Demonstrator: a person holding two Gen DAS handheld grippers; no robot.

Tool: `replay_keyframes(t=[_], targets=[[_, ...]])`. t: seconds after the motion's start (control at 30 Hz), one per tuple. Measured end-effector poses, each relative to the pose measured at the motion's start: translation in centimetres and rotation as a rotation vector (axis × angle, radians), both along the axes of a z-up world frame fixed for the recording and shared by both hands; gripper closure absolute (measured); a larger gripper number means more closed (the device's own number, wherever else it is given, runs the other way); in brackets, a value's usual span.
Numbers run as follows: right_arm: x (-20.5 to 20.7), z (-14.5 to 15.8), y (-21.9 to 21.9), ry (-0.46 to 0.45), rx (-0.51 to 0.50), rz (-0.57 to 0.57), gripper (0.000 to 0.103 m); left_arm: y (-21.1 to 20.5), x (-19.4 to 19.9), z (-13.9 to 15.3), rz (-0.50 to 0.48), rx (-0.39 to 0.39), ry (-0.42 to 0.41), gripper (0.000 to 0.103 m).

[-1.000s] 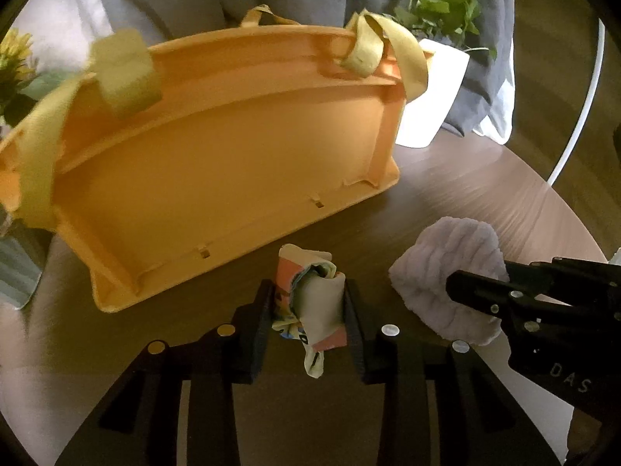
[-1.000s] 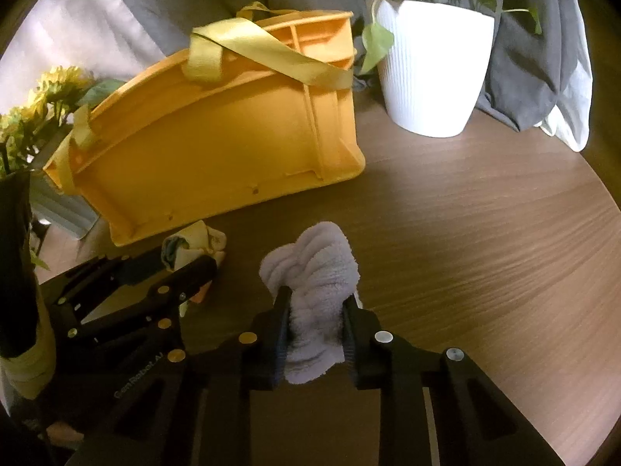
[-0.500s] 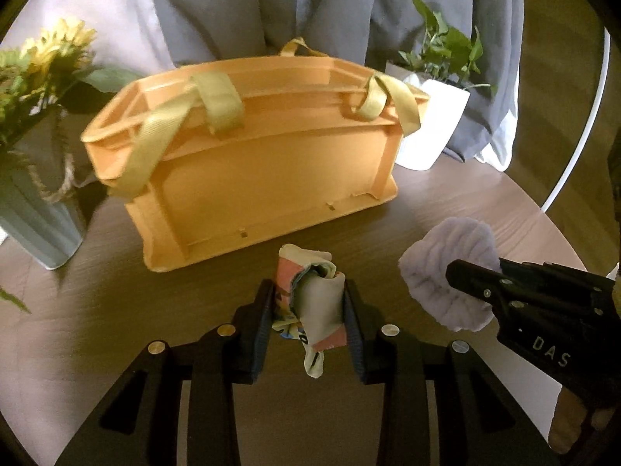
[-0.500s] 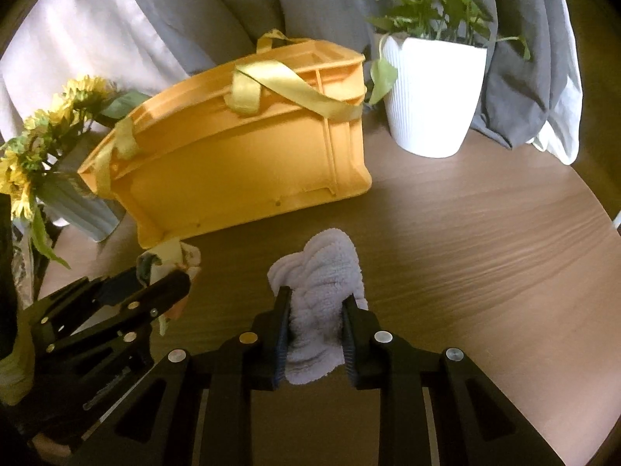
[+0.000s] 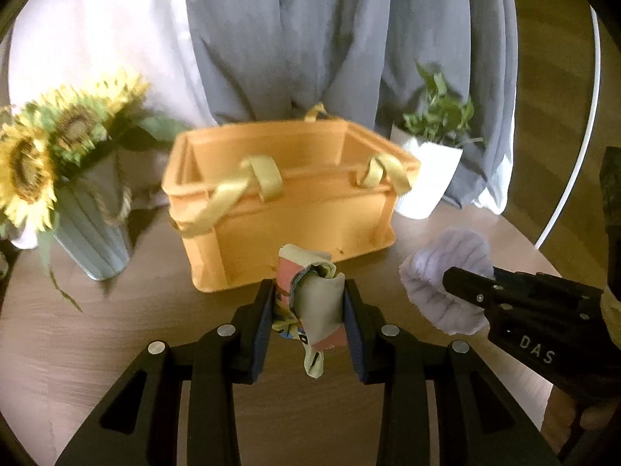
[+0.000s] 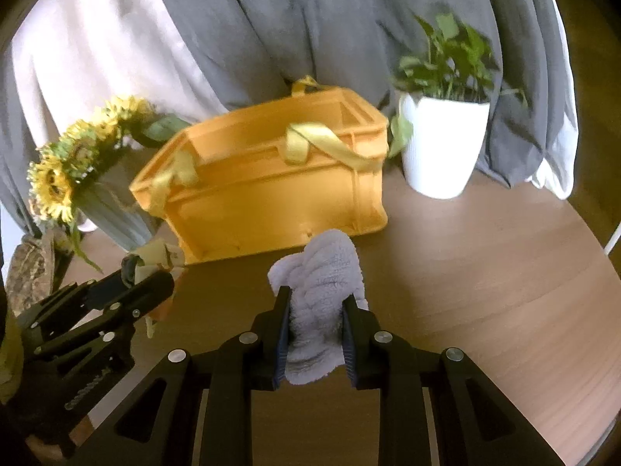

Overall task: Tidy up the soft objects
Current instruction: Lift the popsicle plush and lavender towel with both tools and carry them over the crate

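Left gripper squeezes rag; right gripper squeezes towel. Both in front of basket. Carry step. Next: over basket, let go.

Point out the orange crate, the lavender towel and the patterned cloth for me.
orange crate (image 6: 271, 202): right wrist view, on its near side wall.
lavender towel (image 6: 322, 283): right wrist view, fluffy middle above the pads.
patterned cloth (image 5: 316, 299): left wrist view, pale fold between the pads.

"DAS" printed white on right gripper body.
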State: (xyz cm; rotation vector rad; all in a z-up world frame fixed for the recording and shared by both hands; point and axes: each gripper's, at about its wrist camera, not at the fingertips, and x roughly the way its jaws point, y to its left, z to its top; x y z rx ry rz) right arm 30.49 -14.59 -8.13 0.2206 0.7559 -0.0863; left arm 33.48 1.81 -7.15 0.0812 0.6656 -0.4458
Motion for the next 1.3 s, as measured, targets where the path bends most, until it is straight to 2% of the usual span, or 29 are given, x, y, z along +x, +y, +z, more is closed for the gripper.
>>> replay_keyframes(t=[0.3, 0.67, 1.1, 1.3], targets=[[-0.7, 3.2, 1.0, -0.083, -0.018, 0.036, 0.078, 1.0, -1.5, 3.6, 0.023, -0.047, -0.089, 0.069], [-0.1, 7.1, 1.7, -0.195, -0.03, 0.057, 0.078, 1.3, -1.4, 7.1, 0.033, -0.086, -0.189, 0.069], [2.6, 10.3, 1.1, -0.31, -0.051, 0.063, 0.078, 0.8, 1.2, 10.4, 0.052, -0.103, -0.305, 0.069], [4.4, 10.9, 0.7, -0.333, -0.056, 0.061, 0.078, 0.3, 2.7, 11.4, 0.063, -0.101, -0.355, 0.069]])
